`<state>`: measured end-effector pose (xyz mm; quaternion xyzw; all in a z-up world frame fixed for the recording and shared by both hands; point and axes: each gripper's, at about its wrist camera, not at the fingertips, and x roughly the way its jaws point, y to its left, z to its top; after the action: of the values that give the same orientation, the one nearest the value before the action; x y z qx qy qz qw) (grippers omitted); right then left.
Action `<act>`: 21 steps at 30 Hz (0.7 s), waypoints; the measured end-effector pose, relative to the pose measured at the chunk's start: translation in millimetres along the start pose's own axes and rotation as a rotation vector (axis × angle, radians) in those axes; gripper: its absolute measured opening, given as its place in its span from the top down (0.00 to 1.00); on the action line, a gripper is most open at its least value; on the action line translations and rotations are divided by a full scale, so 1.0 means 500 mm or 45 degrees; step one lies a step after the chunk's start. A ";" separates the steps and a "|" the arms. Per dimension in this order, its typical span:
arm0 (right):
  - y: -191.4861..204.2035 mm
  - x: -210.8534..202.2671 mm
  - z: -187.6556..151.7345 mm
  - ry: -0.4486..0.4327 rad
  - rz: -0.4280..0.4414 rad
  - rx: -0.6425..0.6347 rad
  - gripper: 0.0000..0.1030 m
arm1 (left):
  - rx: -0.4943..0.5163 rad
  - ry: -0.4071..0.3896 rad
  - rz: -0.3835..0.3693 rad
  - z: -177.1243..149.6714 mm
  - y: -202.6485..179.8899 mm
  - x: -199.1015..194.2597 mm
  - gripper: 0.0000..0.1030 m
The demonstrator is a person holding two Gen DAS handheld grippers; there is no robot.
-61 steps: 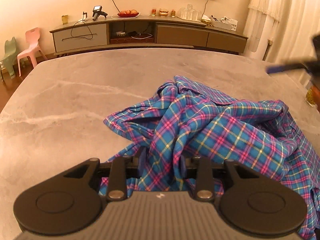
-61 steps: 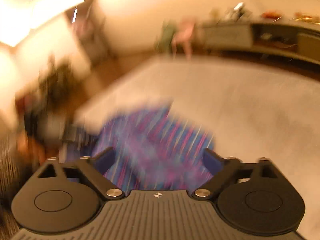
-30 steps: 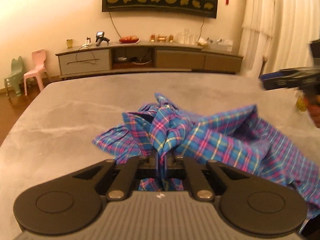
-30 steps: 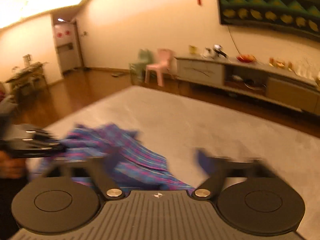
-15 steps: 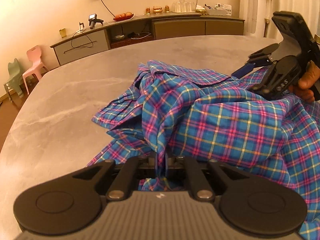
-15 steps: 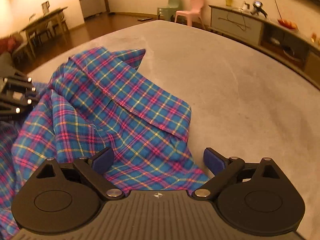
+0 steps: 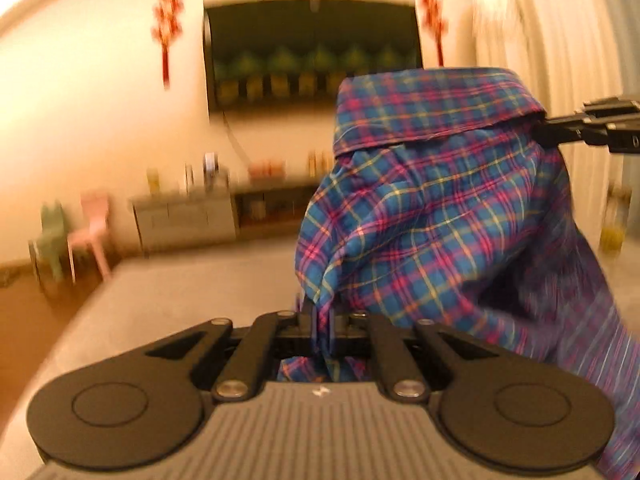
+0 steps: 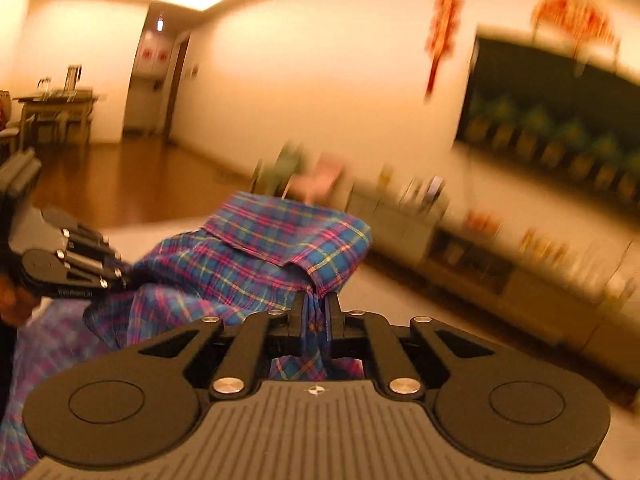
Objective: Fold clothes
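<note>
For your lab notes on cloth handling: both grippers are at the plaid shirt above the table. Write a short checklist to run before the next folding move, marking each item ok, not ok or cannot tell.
1. Left gripper clamped on the shirt: ok, cloth is pinched between its closed jaws.
2. Right gripper clamped on the shirt: ok; its jaws have just closed, with a bunch of cloth between them.
3. Shirt lifted off the table: cannot tell; the upper part hangs in the air, the lower part is blurred.
4. Shirt spread flat between the grippers: not ok, it sags in folds.
5. Collar on top: ok.
6. Which shirt parts are gripped: cannot tell.
</note>
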<state>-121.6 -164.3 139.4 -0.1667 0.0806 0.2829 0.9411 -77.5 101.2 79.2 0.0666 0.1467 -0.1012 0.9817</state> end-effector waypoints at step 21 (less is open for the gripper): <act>-0.196 -0.217 0.298 -0.603 -0.566 -0.201 0.93 | 0.242 -0.526 0.254 0.506 -0.104 -0.068 0.96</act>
<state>-148.2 -242.4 331.0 -0.1821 -0.2010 0.1069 0.9566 -51.2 16.4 324.0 0.1508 -0.0747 -0.0286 0.9853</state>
